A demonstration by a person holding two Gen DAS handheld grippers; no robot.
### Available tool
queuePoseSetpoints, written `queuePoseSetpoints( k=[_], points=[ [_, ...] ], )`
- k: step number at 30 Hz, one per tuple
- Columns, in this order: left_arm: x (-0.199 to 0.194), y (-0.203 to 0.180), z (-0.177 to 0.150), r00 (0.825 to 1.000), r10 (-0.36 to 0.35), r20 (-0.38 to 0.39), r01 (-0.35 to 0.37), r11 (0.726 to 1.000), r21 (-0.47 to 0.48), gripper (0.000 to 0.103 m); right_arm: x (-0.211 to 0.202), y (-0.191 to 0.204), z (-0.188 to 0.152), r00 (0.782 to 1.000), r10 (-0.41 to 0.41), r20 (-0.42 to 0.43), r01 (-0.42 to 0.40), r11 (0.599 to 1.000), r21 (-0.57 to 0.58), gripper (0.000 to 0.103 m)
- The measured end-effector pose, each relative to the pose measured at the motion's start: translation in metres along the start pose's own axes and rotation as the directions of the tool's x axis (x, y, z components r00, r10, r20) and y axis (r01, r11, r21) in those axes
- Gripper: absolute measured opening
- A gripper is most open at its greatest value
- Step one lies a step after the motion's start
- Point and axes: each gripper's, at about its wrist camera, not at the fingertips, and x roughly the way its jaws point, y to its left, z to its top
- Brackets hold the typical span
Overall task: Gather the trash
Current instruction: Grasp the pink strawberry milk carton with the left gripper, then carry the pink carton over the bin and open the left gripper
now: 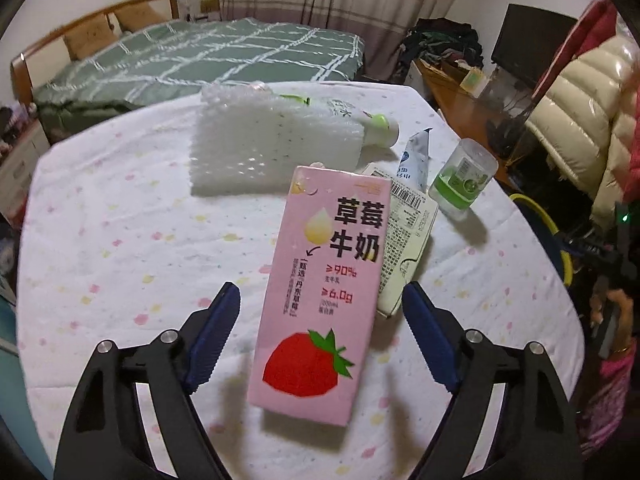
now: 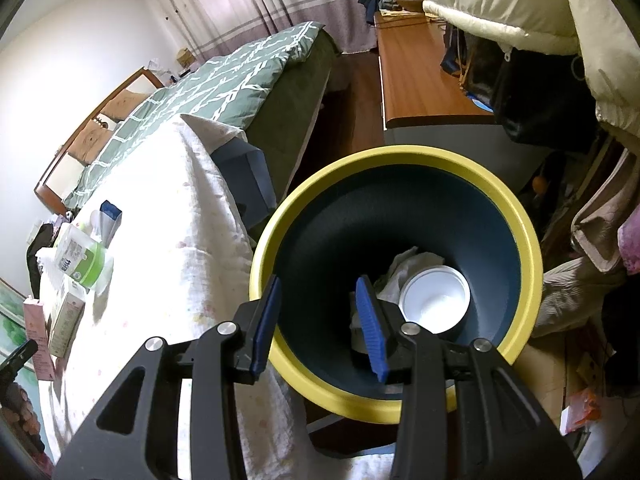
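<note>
A pink strawberry milk carton (image 1: 320, 280) lies flat on the white dotted tablecloth (image 1: 120, 220). My left gripper (image 1: 322, 292) stands open around it, one blue finger on each side with a gap to the carton. Partly under the pink carton lies a cream carton (image 1: 404, 232). In the right wrist view my right gripper (image 2: 318, 282) straddles the near rim of a yellow-rimmed dark blue bin (image 2: 400, 152), one finger outside and one inside, shut on its wall. A white bowl (image 2: 436, 300) and crumpled tissue (image 2: 404, 264) lie in the bin.
Further back on the table lie a white foam sheet (image 1: 264, 140), a green-capped bottle (image 1: 380, 128), a squeezed tube (image 1: 414, 156) and a clear green-labelled jar (image 1: 464, 176). A green bed (image 1: 220, 52) stands behind. A wooden desk (image 2: 416, 80) and hanging coats crowd the right side.
</note>
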Motion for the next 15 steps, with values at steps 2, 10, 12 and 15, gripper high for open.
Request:
queuePoseSetpoints(
  k=[2, 10, 12, 15],
  points=[
    [0.003, 0.001, 0.0, 1.0, -0.02, -0.009, 0.02, 1.0, -0.003, 0.08, 0.001, 0.001, -0.001, 1.0, 0.003, -0.003, -0.003, 1.0, -0.001, 0.037],
    [0.001, -0.001, -0.007, 1.0, -0.002, -0.03, 0.001, 1.0, -0.012, 0.054, 0.001, 0.004, -0.006, 1.0, 0.015, -0.005, -0.015, 1.0, -0.007, 0.037],
    [-0.008, -0.002, -0.012, 1.0, 0.024, -0.018, -0.025, 0.999, -0.021, 0.053, -0.003, 0.004, -0.007, 1.0, 0.018, 0.001, -0.018, 1.0, -0.01, 0.037],
    [-0.026, -0.01, -0.017, 0.998, 0.06, 0.016, -0.06, 0.998, -0.02, 0.053, -0.01, 0.004, -0.01, 1.0, 0.022, 0.012, -0.021, 1.0, -0.014, 0.037]
  ],
)
